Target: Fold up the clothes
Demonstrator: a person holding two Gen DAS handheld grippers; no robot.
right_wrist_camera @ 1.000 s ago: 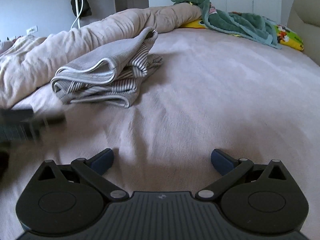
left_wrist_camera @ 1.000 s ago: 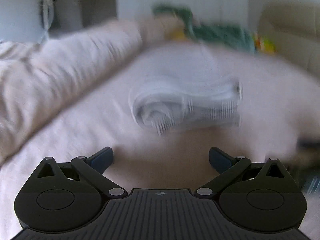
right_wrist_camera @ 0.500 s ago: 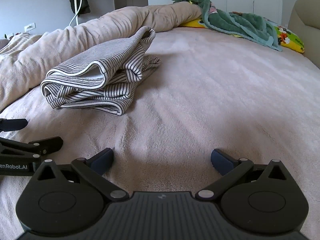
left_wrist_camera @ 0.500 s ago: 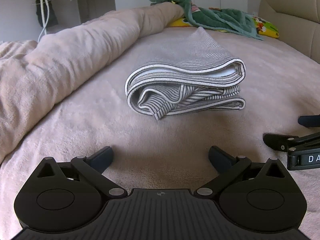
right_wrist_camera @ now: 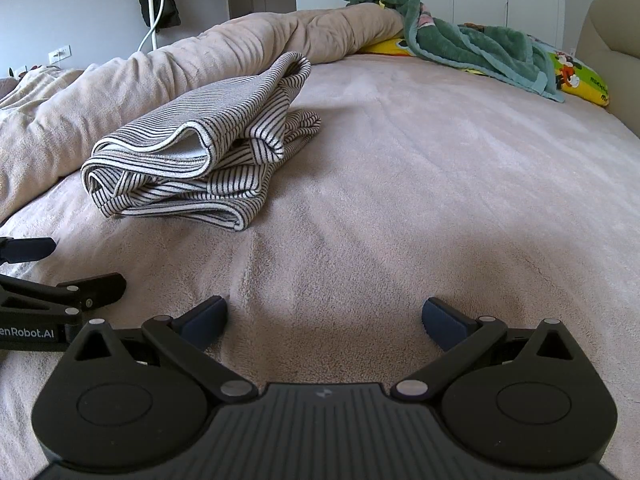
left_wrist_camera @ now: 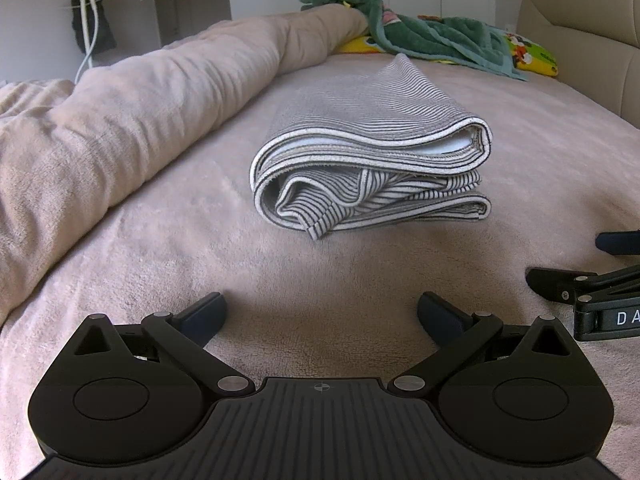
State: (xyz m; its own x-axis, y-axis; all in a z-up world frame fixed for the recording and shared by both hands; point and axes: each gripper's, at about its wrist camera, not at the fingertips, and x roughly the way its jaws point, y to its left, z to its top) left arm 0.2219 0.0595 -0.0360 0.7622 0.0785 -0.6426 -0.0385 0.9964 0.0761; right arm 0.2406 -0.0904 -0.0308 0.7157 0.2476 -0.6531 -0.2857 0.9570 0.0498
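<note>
Striped garment is lying folded on the bed beside the rolled duvet, w/ left tongs and right tongs being held wide and empty nearby, so folding is prob. being finished, next needing a tidy-up of the loose lower layers.

I am working over a wide bed covered in a pale pink plush blanket, and a folded grey-and-white striped garment lies in a layered stack directly on it. Along its left side rests a long rolled-up beige fleece duvet. At the far end a crumpled dark green towel-like blanket lies partly over a yellow cartoon-print pillow.
</note>
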